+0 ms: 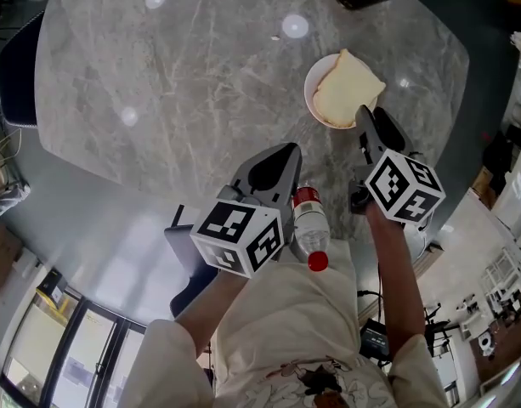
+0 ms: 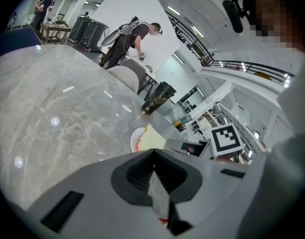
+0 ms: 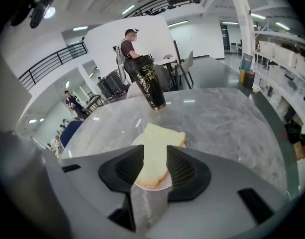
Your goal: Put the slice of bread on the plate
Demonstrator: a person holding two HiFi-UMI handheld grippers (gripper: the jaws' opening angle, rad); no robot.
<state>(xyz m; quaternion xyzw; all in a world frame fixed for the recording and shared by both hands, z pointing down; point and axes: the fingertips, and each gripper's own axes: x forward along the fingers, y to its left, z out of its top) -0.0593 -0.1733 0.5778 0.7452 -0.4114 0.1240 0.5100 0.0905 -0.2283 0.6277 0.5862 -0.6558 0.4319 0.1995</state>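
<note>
The slice of bread [image 1: 348, 87] lies on the white plate [image 1: 311, 90], one corner overhanging the rim, so I judge the task as good as done, with only backing off left. My right gripper [image 3: 154, 158] hangs just beside the plate, jaws wide apart and gripping nothing. My left gripper [image 2: 153, 153] has its jaws together, empty.

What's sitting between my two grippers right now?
A clear bottle with a red cap and red label sits between the left gripper and the right gripper. The head view shows it, close to the person's front.
</note>
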